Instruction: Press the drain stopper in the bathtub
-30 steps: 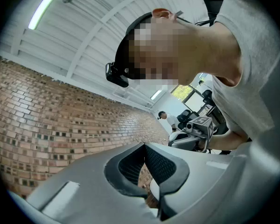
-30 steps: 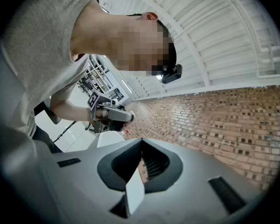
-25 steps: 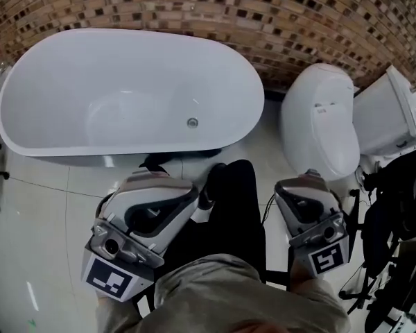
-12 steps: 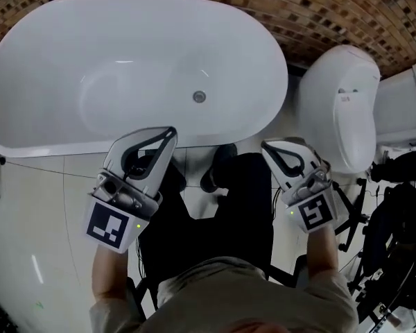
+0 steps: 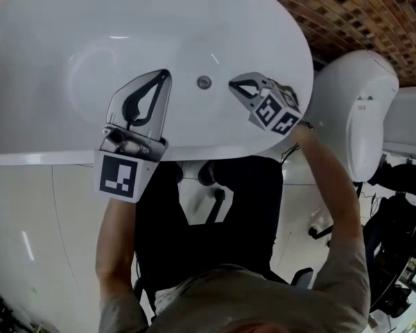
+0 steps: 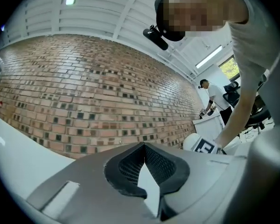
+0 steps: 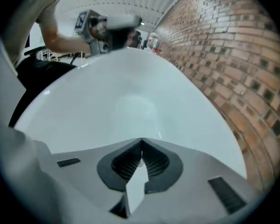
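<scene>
The small round metal drain stopper [image 5: 204,82] sat in the bottom of the glossy white oval bathtub [image 5: 48,68], between the two gripper tips and nearer the right one. It looked like a stiff, hard, slick push-button, probably best pressed squarely on its centre with a closed tip instead of being gripped. The right gripper [image 5: 234,84] hovered near it with jaws together, holding nothing. The left gripper [image 5: 165,73] was likewise closed and empty over the basin. The tub surface looked slippery. A brown mosaic-brick wall [image 5: 347,5] and a white toilet [image 5: 357,116] hemmed in the glossy pale floor [image 5: 48,214].
</scene>
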Tool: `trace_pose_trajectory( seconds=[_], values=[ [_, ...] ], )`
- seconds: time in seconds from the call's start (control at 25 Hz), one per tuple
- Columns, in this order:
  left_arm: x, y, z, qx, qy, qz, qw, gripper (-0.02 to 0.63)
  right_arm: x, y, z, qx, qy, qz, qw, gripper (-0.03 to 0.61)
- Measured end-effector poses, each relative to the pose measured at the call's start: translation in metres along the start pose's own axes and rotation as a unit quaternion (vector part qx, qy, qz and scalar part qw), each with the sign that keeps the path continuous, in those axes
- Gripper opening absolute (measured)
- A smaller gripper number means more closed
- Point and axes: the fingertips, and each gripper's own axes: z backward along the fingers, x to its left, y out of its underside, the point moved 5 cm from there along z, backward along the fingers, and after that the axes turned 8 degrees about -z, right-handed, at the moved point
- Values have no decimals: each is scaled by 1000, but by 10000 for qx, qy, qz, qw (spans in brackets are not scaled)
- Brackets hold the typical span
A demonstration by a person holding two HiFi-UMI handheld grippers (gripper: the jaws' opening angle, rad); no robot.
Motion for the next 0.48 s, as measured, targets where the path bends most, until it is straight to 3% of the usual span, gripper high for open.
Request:
trace_pose_trajectory(
  seconds=[0.12,0.28,0.48],
  values=[
    [-2,13,-4,-123,-108,76,9998,2,-21,32,-69,629,-461,-207,9967,0],
    [5,31,-1,-316,-528,696,9957,2,-38,86,-144,1523,-784,-260,9849,0],
    [12,32,2,-494,-765,996,9909,2,-48,114,-214,1923,-914,108,9770,0]
  ],
)
